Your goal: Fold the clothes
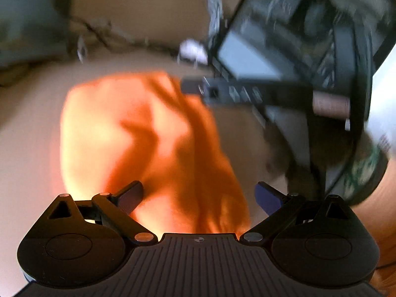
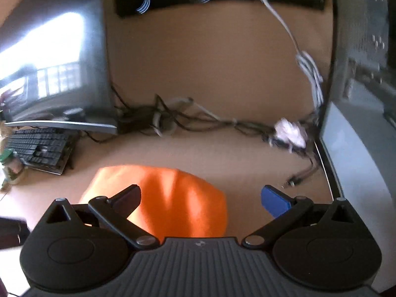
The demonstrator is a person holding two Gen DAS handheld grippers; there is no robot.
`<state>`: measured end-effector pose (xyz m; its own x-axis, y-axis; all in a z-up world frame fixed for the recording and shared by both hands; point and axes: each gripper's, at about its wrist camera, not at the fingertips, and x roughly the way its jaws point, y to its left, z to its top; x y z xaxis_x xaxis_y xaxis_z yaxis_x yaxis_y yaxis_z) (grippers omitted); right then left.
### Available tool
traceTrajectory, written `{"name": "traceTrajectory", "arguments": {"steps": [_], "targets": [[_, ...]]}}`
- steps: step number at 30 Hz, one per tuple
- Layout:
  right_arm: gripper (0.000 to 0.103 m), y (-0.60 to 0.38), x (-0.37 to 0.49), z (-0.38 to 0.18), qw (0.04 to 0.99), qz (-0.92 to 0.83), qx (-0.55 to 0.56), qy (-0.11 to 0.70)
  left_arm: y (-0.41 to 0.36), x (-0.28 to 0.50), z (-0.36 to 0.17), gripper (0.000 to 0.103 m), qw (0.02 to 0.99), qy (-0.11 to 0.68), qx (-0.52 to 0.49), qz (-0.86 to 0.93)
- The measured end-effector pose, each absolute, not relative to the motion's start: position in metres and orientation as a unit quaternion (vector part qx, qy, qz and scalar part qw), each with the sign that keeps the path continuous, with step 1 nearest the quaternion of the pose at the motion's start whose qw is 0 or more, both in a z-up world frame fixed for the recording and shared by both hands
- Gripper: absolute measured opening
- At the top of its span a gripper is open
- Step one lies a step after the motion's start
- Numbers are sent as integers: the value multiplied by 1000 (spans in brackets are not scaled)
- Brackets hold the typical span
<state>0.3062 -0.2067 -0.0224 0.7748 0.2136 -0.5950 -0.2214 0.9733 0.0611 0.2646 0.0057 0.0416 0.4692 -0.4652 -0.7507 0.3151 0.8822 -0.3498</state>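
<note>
An orange cloth (image 1: 138,136) lies bunched on the tan desk, filling the middle of the left wrist view. My left gripper (image 1: 199,195) hovers over its near end, fingers wide open and holding nothing. The right wrist view shows the same orange cloth (image 2: 173,198) just ahead of and below my right gripper (image 2: 200,198), which is also open and empty. The other gripper (image 1: 222,90), held by a hand, appears blurred at the cloth's far right edge in the left wrist view. Both views are motion-blurred.
A monitor (image 2: 54,69) and a black keyboard (image 2: 37,148) stand at the left. Tangled cables (image 2: 173,118) run along the back of the desk (image 2: 198,153). A second screen (image 2: 358,148) borders the right side. A white cable (image 2: 309,66) hangs down the back wall.
</note>
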Motion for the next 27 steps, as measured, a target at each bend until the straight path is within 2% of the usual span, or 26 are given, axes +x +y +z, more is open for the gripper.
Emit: {"name": "traceTrajectory", "arguments": {"steps": [4, 6, 12, 17, 21, 27], "targets": [[103, -196, 342, -77, 905, 55, -91, 412, -2, 268, 27, 101, 843, 484, -74, -224], [103, -203, 345, -95, 896, 51, -71, 434, 5, 267, 39, 101, 840, 479, -88, -241], [103, -220, 314, -59, 919, 65, -41, 387, 54, 278, 56, 101, 860, 460, -135, -174], [103, -214, 266, -32, 915, 181, -19, 361, 96, 288, 66, 101, 875, 442, -172, -100], [103, -184, 253, -78, 882, 163, -137, 421, 91, 285, 57, 101, 870, 452, -171, -99], [103, -190, 257, -89, 878, 129, -134, 441, 79, 285, 44, 101, 866, 455, -165, -126]]}}
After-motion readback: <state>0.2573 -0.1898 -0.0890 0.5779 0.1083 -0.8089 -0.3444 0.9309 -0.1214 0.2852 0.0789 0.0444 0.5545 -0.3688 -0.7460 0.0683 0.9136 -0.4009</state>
